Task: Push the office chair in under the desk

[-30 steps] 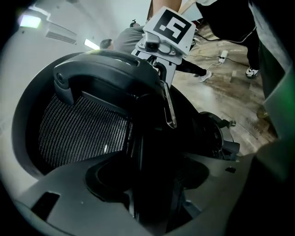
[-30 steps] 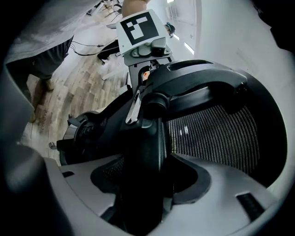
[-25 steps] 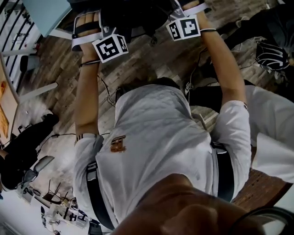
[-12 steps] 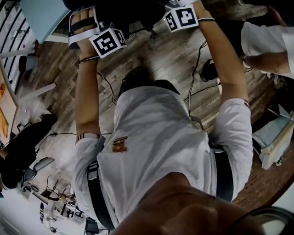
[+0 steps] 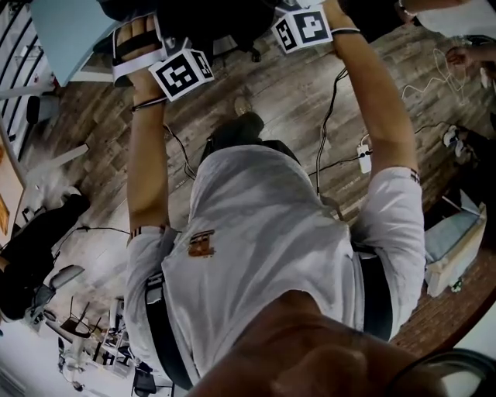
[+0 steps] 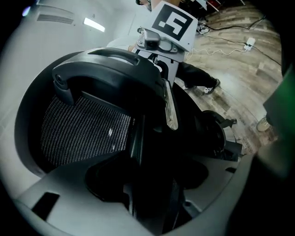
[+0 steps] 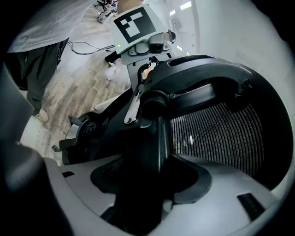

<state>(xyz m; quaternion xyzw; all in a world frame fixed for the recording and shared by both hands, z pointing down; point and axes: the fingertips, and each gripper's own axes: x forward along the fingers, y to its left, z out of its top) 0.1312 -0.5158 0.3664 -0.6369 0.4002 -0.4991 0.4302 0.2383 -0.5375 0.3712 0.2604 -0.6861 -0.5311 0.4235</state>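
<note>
**Both claws on the chair back: push level and straight**

From where I stand, the left claw [image 6: 150, 193] is closed on a dark upright of the office chair [image 5: 205, 19] back frame. The right claw [image 7: 138, 193] is clamped on that frame from its own side. The chair sits at twelve o'clock from the person, whose arms are stretched out. The pale bench [image 5: 70, 31] corner lies at about eleven o'clock; how far under it the seat is, I cannot tell. I'd judge an even push from both arms best, steered slightly left, minding the cables [image 5: 333, 116] on the wooden floor [image 5: 287, 93].
</note>
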